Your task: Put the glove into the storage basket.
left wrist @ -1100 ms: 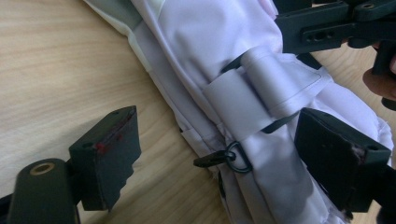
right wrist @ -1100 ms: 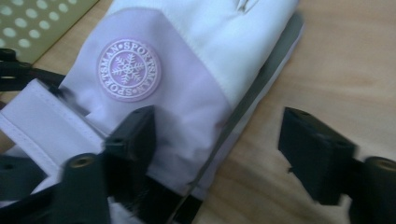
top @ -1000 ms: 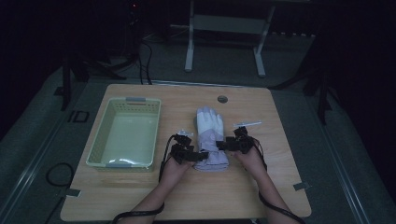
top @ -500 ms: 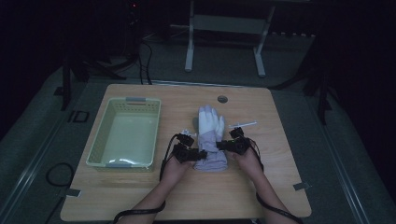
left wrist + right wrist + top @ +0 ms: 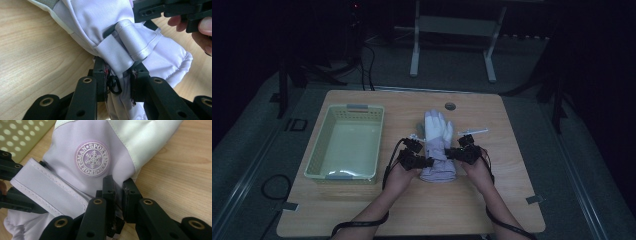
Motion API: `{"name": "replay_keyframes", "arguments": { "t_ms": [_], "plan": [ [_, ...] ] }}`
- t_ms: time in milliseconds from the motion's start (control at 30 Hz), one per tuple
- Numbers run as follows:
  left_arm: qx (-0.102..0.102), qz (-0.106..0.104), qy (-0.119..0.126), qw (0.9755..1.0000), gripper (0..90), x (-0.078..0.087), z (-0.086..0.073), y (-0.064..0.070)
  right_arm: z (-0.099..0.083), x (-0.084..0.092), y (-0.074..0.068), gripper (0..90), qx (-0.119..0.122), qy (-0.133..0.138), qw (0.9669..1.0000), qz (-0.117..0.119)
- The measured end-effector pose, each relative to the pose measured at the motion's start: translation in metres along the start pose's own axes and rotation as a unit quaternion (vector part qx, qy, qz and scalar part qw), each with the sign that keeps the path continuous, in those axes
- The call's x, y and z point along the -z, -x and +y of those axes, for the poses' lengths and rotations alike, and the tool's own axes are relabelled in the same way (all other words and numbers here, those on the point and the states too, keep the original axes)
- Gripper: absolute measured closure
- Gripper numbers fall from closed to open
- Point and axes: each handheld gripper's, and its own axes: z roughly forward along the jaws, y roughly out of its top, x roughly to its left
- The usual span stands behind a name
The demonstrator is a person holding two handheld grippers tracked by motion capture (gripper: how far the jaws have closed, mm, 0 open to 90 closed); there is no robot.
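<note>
The pale lilac padded fabric ski glove (image 5: 438, 145) lies flat on the light wooden counter (image 5: 362, 210), fingers pointing away from the person, just to the right of the pale green perforated plastic basket (image 5: 346, 141), and what has changed is the hold on it: a second ago both tools flanked its cuff with their jaws apart, and since then both pairs of jaws have been closing on the fabric. The left tool (image 5: 119, 81) is now pinched on a fold of the cuff near its strap and small black ring (the left gripper view shows cloth squeezed between the pads), and the right tool (image 5: 119, 192) is clamped on the cuff's opposite edge, below the round snowflake badge (image 5: 92, 158). In the high view the left tool (image 5: 414, 159) and right tool (image 5: 462, 153) sit on either side of the cuff, which looks slightly bunched compared with before. I judge the grasp as made, so the glove is ready to be lifted by both hands, probably toward the basket; its finger end will likely droop as it rises, since the grip is only at the cuff.
</note>
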Motion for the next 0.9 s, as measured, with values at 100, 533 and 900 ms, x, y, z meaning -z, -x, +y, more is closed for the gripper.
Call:
{"name": "replay_keyframes", "arguments": {
  "t_ms": [100,533,900],
  "plan": [
    [-0.01,0.001,-0.001,0.9999,72.3,0.008,0.006,0.003,0.003,0.006,-0.002,82.8,-0.002,0.007,1.0,0.003],
    [-0.039,0.006,0.011,0.9992,72.4,0.05,0.029,0.01,0.031,0.035,-0.023,82.8,0.006,0.043,0.9991,0.004],
    [-0.044,0.014,0.021,0.9987,72.4,0.087,0.036,0.002,0.058,0.041,-0.049,82.8,0.017,0.055,0.9983,0.006]
  ]
}}
